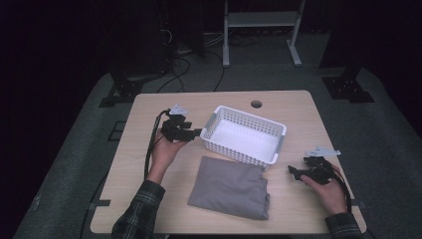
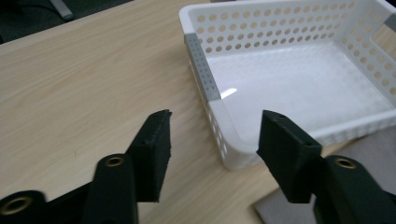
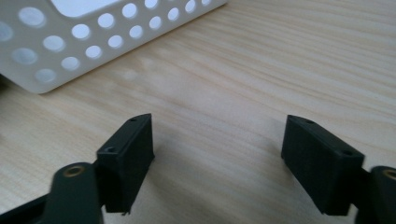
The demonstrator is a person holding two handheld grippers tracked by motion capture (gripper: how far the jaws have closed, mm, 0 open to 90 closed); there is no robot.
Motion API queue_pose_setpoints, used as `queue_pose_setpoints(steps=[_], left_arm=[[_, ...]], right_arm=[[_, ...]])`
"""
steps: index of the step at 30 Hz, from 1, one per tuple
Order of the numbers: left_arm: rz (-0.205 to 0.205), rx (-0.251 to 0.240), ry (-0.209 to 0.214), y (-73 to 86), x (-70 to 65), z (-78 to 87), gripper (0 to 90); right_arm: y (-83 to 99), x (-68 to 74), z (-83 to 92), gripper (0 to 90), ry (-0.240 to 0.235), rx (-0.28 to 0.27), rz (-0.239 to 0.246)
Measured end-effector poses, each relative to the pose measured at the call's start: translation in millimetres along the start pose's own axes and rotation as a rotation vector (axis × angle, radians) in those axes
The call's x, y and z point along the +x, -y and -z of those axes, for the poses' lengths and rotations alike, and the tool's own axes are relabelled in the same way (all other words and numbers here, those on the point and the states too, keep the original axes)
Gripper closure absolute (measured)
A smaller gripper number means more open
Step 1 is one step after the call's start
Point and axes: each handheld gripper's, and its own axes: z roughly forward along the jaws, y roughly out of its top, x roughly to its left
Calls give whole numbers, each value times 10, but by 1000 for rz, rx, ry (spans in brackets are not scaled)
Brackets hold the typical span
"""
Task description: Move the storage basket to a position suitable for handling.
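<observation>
1. The left tongs (image 1: 198, 132) are held level in the person's left hand (image 1: 164, 149), their jaws parted with nothing gripped. In the left gripper view the left tongs (image 2: 212, 135) have the near corner of the white basket (image 2: 299, 70) standing in the gap between the jaws, with no pad pressing on it.
2. The right tongs (image 1: 291, 170) rest low over the counter (image 1: 149, 114) in the person's right hand (image 1: 328, 191), jaws wide apart and holding nothing. In the right gripper view the right tongs (image 3: 217, 140) have only bare wood between the jaws.
3. Just ahead of the left tongs the basket (image 1: 244, 134) sits on the counter, perforated walls upright, with grey strips on its end corners. Its inside is bare white.
4. From the right tongs, the basket's (image 3: 93, 28) nearest corner lies ahead and to the left, near but apart from the jaws.
5. Between the two tongs, on the person's side of the basket, a folded grey cloth (image 1: 230, 188) lies flat on the counter, its far edge touching or just beside the basket wall. A corner of that cloth (image 2: 359, 154) shows just beyond the right-hand jaw of the left tongs.
6. Cables trail from both tongs along the person's forearms.
</observation>
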Motion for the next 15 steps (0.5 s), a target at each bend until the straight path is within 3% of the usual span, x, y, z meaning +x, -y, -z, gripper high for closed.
queue_pose_setpoints(steps=[5,11,15], left_arm=[[-16,3,-10,140,-18,134,333],[4,30,-4,354,-12,255,212],[8,42,-6,534,-12,322,183]], right_arm=[[-15,7,44,311,-38,13,2],[-67,23,154,308,-91,5,11],[-107,39,226,313,-109,0,18]])
